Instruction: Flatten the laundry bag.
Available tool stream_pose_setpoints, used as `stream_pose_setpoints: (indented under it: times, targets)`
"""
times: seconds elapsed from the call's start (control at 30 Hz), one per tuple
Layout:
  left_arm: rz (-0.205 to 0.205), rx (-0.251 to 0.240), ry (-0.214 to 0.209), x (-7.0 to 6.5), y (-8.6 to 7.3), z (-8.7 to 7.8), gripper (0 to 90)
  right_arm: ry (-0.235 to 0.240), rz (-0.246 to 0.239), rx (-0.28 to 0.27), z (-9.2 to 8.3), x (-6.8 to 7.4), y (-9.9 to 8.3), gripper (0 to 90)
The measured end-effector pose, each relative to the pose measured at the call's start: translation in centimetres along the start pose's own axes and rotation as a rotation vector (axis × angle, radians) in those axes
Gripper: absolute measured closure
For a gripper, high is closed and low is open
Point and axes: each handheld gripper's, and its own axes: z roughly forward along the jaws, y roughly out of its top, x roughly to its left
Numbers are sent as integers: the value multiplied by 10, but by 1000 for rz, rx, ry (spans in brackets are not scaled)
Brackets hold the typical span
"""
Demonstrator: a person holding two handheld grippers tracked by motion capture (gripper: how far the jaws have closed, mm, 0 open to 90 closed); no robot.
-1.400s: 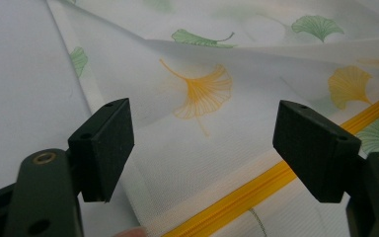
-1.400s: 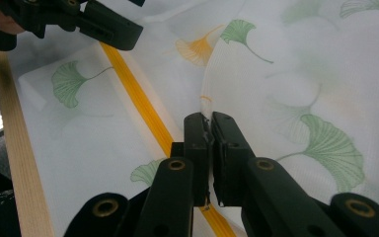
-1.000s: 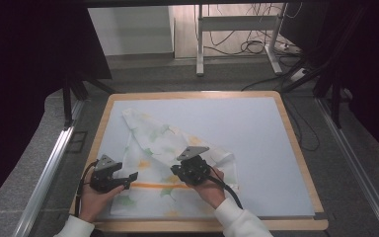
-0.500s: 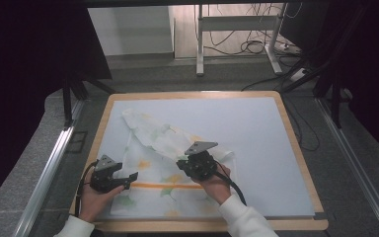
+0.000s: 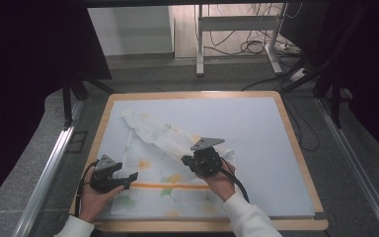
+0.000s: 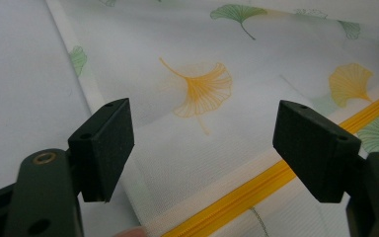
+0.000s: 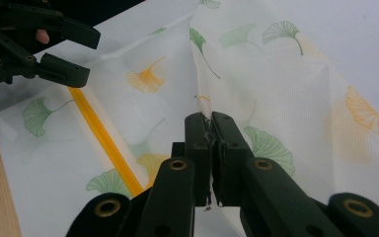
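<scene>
White mesh laundry bag (image 5: 158, 168) lies on the table (image 5: 256, 128); the right gripper (image 5: 203, 163) lifts a fold, likely to fold it over. Left gripper view: jaws spread, grasping nothing, the bag's yellow zipper (image 6: 256, 190) running slantwise between them. Right gripper view: jaws clenched on a pinch of mesh rising ahead.
</scene>
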Motion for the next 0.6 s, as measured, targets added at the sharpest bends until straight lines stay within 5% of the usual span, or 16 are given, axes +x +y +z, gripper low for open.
stream_pose_setpoints:
  times: [0.6]
  targets:
    - [4,-1,-1,0,0,0,233,-27,40,-21,-10,-18,0,855]
